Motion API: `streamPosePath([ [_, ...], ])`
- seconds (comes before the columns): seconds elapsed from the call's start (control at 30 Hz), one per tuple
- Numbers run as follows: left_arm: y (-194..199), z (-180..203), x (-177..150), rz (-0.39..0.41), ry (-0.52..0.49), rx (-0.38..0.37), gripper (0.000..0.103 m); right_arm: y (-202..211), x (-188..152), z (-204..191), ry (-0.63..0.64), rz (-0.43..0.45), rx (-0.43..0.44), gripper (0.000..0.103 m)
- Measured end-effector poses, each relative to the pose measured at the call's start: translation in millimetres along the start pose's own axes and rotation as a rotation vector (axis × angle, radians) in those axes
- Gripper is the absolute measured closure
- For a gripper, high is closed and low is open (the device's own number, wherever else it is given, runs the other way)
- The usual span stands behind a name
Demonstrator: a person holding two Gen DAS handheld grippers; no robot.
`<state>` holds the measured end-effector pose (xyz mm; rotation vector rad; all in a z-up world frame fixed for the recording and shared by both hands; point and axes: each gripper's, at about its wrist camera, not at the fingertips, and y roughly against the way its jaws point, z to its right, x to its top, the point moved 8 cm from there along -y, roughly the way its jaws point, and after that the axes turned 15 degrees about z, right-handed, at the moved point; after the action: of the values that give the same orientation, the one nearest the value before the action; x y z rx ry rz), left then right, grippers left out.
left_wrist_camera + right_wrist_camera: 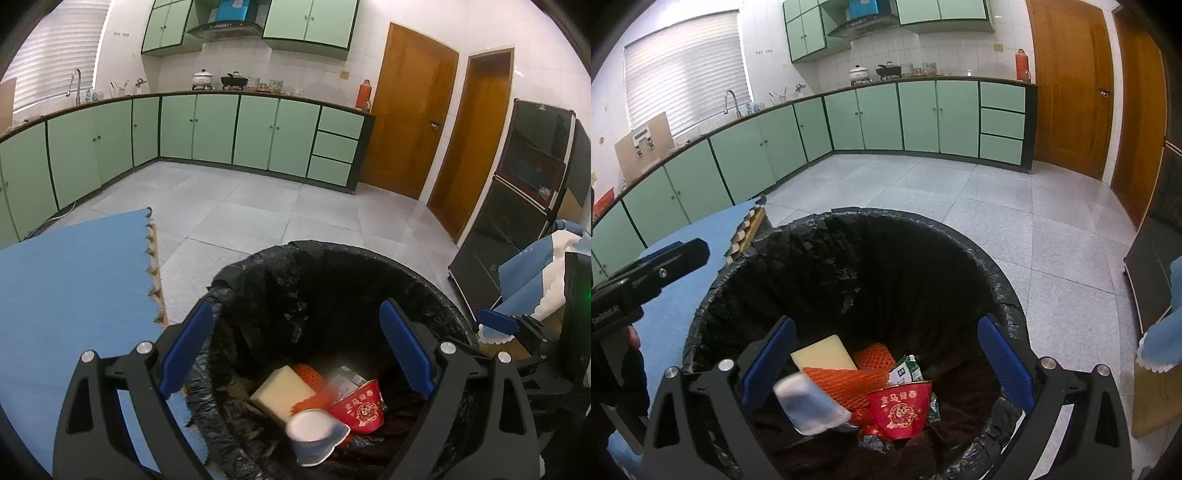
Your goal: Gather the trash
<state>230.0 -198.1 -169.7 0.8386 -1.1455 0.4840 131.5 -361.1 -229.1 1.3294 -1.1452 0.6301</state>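
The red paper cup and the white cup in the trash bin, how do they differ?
The red paper cup is sharp in both views, printed with gold characters and a cartoon figure; the white cup is plain and motion-blurred. The red paper cup sits toward the right of the pile, while the white cup is left of it, over the orange foam netting. Both are inside the black-lined trash bin, and neither claw holds either.

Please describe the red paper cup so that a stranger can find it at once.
Look into the round bin lined with a black bag. At the bottom, right of the orange foam net, lies the red paper cup. Only it carries gold characters and a cartoon picture.
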Motion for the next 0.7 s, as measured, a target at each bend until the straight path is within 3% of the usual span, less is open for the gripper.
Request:
streamPosePath([
  [0.7,87.3,-30.7,26.2,-0.013,-0.039,0.159,0.008,66.2,51.7,-57.3,-0.028,0.098,0.102,0.006],
])
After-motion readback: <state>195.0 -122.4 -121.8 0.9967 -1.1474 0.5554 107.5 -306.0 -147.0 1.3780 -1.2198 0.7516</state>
